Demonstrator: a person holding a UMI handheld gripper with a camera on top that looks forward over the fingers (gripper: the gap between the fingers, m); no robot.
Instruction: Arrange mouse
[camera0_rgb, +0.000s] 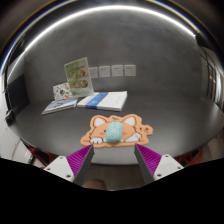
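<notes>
A light blue-white mouse (115, 130) lies on an orange cat-shaped mouse pad (100, 125) on the grey table, just ahead of my fingers. My gripper (113, 160) is open and empty, with its two purple-padded fingers (73, 161) spread wide at either side, short of the pad's near edge. The mouse sits roughly in line with the gap between the fingers, beyond their tips.
Beyond the pad lie an open booklet or papers (88, 102) with a blue strip. A picture card (78, 76) stands upright behind them. A grey wall with several sockets (112, 71) closes the back. A dark object (17, 95) stands at the left.
</notes>
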